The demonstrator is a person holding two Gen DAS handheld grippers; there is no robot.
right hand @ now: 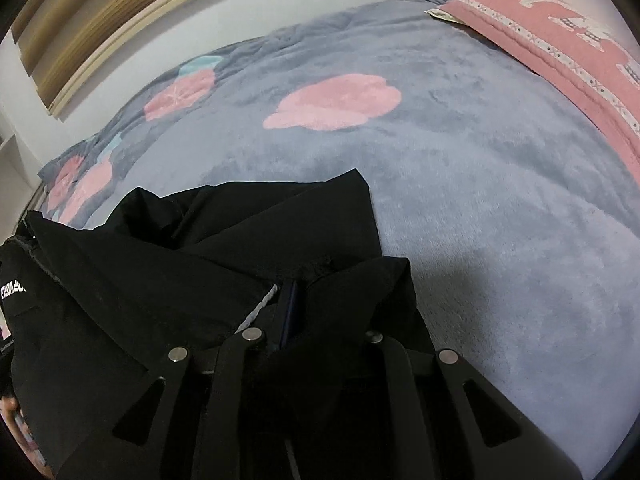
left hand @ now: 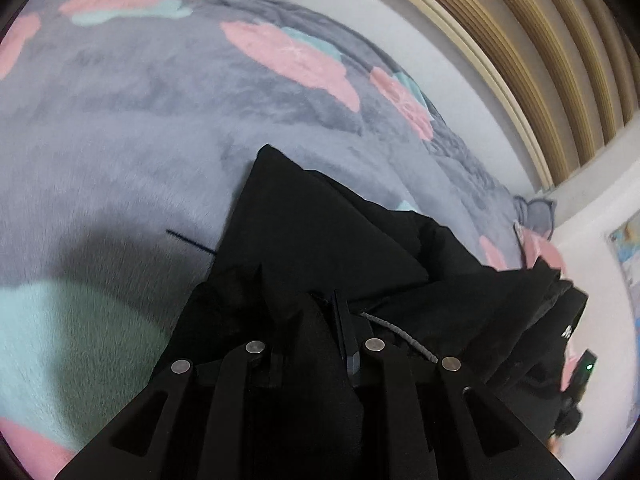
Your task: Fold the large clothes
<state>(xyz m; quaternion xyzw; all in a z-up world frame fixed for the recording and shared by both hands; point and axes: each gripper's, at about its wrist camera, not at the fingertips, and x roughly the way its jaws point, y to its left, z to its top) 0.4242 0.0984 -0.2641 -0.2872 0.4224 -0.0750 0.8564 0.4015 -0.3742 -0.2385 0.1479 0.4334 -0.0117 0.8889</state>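
Both grippers, left (left hand: 320, 320) and right (right hand: 316, 304), have their jaws closed on bunched edges of the black jacket (left hand: 328, 240), which trails ahead of them onto the blanket (right hand: 480, 220). Mid-fold carry, I judge; next, lay the held edge evenly forward over the rest.

**Room and bedding as observed**

A grey plush blanket (right hand: 460, 208) with pink and pale teal patches covers the bed. A pink pillow (right hand: 560, 36) with a white patterned band lies at its far right corner in the right wrist view. Behind the bed runs a plain white wall (left hand: 436, 64). Above it sit ribbed tan slats (left hand: 552, 60) edged by a cream strip. A colourful picture (left hand: 628, 252) hangs on the side wall. Lighting is dim and even.
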